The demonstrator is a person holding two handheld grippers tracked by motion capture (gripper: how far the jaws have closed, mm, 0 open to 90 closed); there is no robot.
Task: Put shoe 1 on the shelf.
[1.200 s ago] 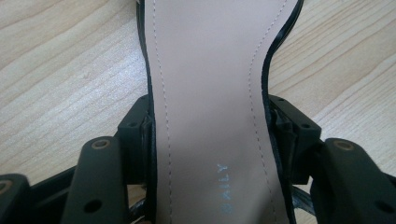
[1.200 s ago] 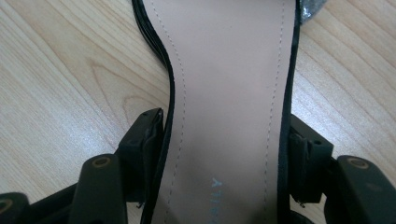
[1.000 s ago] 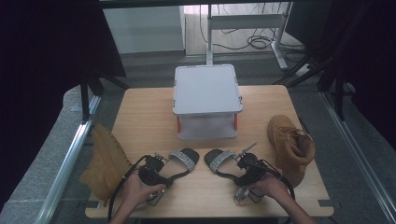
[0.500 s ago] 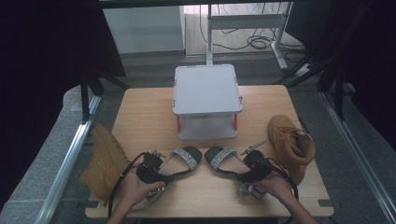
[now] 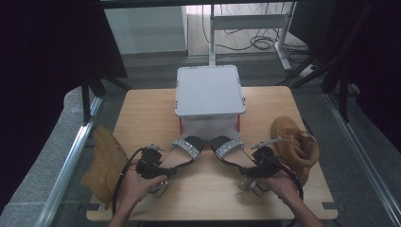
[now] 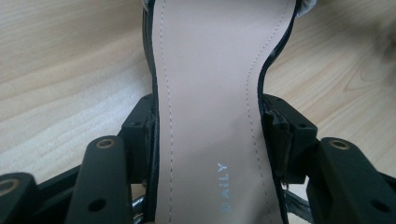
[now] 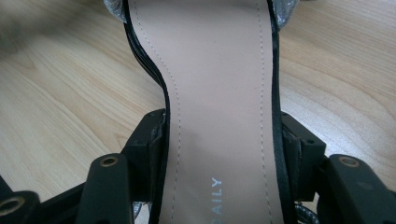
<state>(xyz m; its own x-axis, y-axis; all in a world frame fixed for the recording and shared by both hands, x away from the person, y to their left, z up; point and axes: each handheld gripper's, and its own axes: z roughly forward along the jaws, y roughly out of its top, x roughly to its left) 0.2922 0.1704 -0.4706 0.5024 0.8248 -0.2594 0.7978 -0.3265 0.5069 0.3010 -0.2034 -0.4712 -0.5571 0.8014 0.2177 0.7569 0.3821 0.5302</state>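
A: Okay, left gripper first. What's between the fingers?

B: Left sandal. In the left gripper view the beige insole runs straight up the middle, one finger on each side of the narrow waist, pads pressed on the black sole edges. Fingers stand fairly wide, clamped on the shoe.

A: Right gripper?

B: Same picture. Right sandal sits between its fingers, insole centred, pads against both edges at the waist. Wide grip, closed on the shoe.

A: Which end is held?

B: Heel end sits nearer the hand on both; the printed lettering shows low on each insole. Toe ends with the glittery straps point away from the fingers, toward the white box.

A: Where are the sandals on the tabletop?

B: Front centre, side by side, toes angled in toward each other, just short of the box. Can't tell if the toes touch the wood or are lifted.

A: Hands?

B: Left hand and right hand come in from the bottom edge, each wrapped on its gripper.

A: Anything else?

B: Tan boot near the right edge, upright, just beside the right gripper. Second tan boot lies on its side at the left edge, partly overhanging.
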